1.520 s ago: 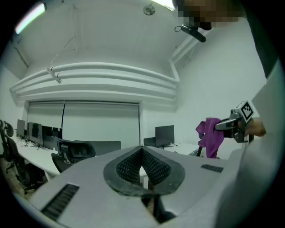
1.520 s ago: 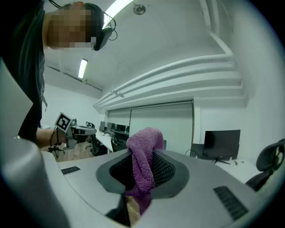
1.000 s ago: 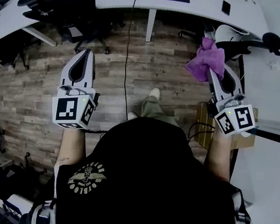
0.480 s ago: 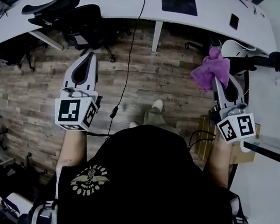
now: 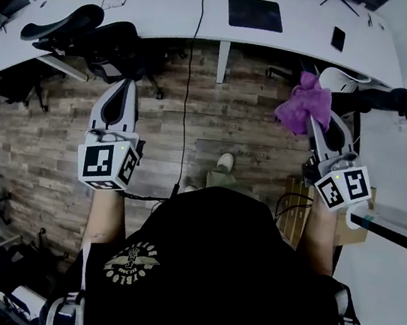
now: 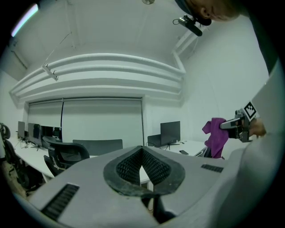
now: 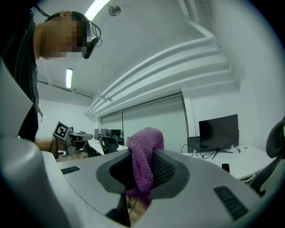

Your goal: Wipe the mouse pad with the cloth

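**While the cloth rides in the air, the pad waits unwiped**

Although the wiping has not begun, the cloth [image 5: 303, 105] is ready. It is a purple bundle at the upper right of the head view, clamped in the right tongs [image 7: 142, 171] with its folds spilling above and below the pads. It hangs over the wooden floor [image 5: 216, 129], short of the white counter [image 5: 174, 2].

The left tongs [image 6: 142, 167] are pressed together with nothing between them, held out over the floor at the left of the frame.

A dark rectangle at the top centre of the head view, lying flat on the counter, is probably the mouse pad [image 5: 255, 13], though it is small and far off there. It lies well apart from the cloth.

The step in hand looks like the carry towards the counter. The next move calls for bringing the right tongs forward and leftward over the pad. The cloth then has to come down until it lies against the surface before any stroke across it. The empty left tongs could steady an edge of the pad.
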A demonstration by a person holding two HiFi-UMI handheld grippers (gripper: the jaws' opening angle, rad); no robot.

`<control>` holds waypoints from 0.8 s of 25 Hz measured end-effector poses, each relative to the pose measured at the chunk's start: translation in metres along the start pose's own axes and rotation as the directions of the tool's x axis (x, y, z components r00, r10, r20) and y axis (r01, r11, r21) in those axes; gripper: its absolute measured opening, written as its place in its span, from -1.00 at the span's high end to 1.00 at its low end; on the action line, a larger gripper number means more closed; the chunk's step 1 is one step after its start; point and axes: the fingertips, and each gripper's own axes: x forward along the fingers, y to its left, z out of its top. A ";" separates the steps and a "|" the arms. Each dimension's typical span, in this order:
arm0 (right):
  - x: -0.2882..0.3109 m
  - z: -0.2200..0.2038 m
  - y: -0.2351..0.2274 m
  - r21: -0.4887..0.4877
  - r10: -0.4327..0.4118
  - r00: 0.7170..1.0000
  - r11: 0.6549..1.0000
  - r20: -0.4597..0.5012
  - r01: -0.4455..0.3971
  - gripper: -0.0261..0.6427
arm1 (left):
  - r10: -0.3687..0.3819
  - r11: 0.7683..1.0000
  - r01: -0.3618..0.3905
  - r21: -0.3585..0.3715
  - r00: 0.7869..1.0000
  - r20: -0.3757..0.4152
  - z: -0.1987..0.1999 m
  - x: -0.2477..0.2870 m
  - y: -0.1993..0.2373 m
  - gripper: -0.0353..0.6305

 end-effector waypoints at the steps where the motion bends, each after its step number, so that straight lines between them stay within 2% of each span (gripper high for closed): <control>1: 0.001 0.001 -0.005 0.002 -0.001 1.000 1.000 0.002 0.001 0.67 | -0.001 1.000 0.001 0.001 1.000 0.002 0.002 0.005 -0.002 0.89; 11: 0.012 0.006 -0.065 0.038 -0.026 0.998 0.999 0.051 0.024 0.67 | -0.012 0.999 0.011 0.045 1.000 0.025 0.028 0.058 -0.024 0.89; 20: 0.023 0.016 -0.110 0.056 -0.002 0.997 0.998 0.082 -0.003 0.67 | -0.004 0.998 0.002 0.056 0.999 0.036 0.048 0.095 -0.047 0.89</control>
